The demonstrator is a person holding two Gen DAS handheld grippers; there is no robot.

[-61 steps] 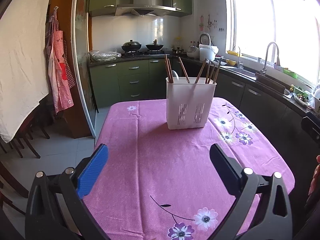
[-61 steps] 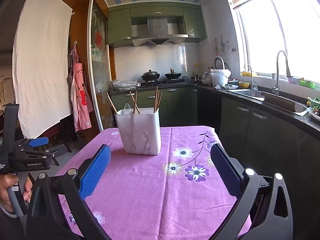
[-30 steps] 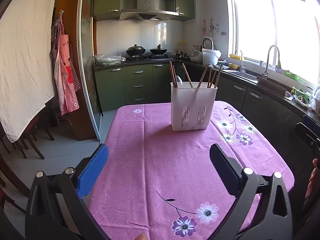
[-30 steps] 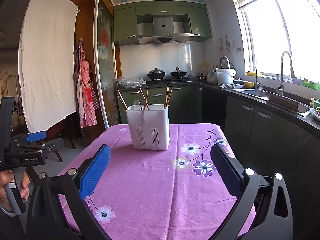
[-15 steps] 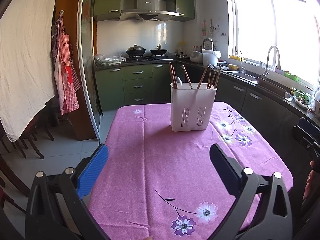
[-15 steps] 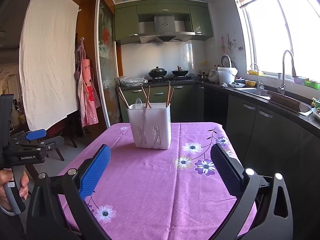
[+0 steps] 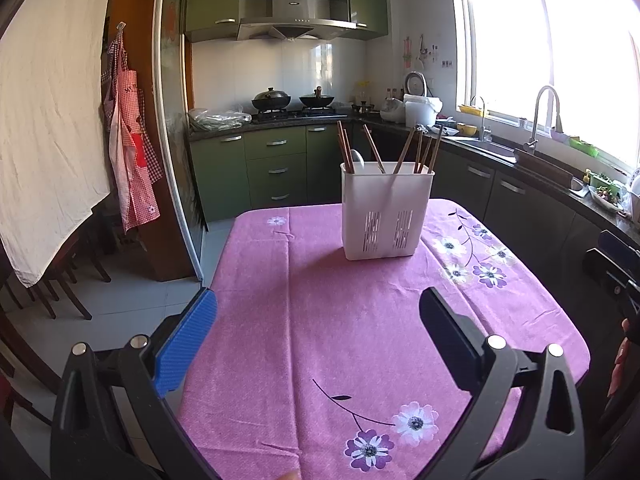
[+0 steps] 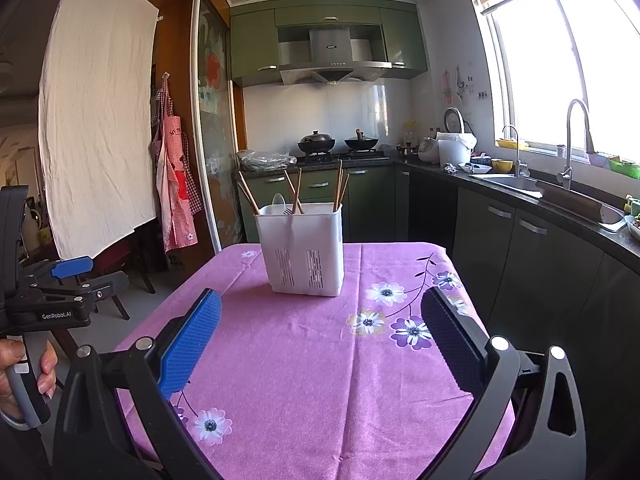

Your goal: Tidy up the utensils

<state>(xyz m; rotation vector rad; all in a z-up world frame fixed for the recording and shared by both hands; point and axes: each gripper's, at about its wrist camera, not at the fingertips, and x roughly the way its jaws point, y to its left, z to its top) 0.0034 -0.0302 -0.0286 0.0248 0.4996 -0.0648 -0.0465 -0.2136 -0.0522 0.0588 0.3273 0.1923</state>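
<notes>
Utensils looked sorted; both tongs were empty.

Left wrist view: our left tongs (image 7: 318, 322) stood apart above the table (image 7: 280, 300), well short of the white utensil holder (image 7: 386, 210) with chopsticks (image 7: 416, 148) inside. Right wrist view: our right tongs (image 8: 320, 324) gaped too; nothing loose remained on the cloth.

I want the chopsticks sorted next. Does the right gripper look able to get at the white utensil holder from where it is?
Probably yes. The right gripper is open and empty, and only bare pink tablecloth lies between it and the white utensil holder.
</notes>
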